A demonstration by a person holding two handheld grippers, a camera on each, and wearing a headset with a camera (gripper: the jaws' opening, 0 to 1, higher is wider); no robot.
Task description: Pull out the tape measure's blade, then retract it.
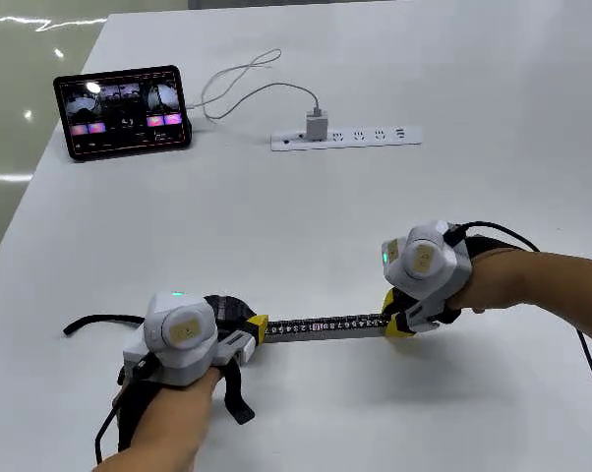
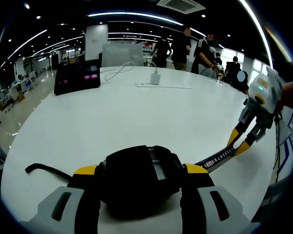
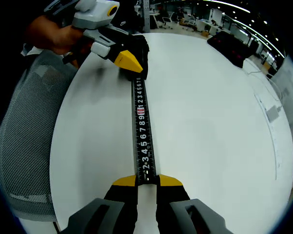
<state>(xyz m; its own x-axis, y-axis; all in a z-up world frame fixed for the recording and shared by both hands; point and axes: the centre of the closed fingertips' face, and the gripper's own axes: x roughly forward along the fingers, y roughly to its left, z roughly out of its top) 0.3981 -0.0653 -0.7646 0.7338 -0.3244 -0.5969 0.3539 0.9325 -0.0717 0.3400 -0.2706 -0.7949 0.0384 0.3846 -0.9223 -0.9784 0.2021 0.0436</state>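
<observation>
Left gripper [image 1: 239, 337], near left on the white worktop [image 1: 355, 226], has its yellow-tipped jaws clamped on both sides of the round black tape measure case [image 2: 139, 183]. A firm hold there! Over on the right, the right gripper [image 3: 146, 181] pinches the tip of the numbered metal blade [image 3: 142, 126], jaws narrow around it. The blade stretches straight between the two grippers, numbers facing up. A black strap [image 1: 94, 322] trails left from the case along the worktop. At the far side sit a black tablet [image 1: 122, 110], screen lit, and a white power strip [image 1: 345, 138] with a white charger [image 1: 317, 125] plugged in.
</observation>
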